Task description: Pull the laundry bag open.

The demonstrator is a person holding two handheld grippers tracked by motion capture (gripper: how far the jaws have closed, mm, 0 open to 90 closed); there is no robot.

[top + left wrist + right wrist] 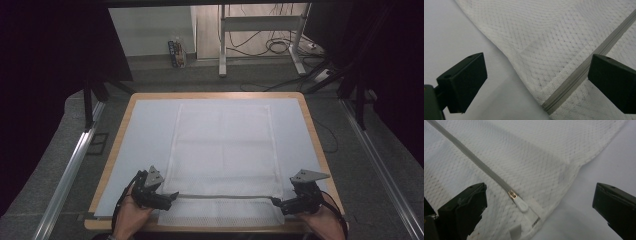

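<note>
A white mesh laundry bag (222, 150) lies flat on the table, with a grey zipper (225, 196) running across its near end. My left gripper (173, 195) stands open at the zipper's left end (554, 103), its jaws wide apart over the bag's edge (524, 67). At the zipper's right end my right gripper (275, 201) is open too. The white zipper pull (521, 205) and slider lie between its jaws, untouched. A hand holds each gripper at the table's near edge.
A pale blue-grey mat (145, 145) covers the wooden table (215, 95). Bare mat lies on both sides of the bag. Beyond the table are a metal desk frame (260, 40), cables on the floor and rails (70, 170) along both sides.
</note>
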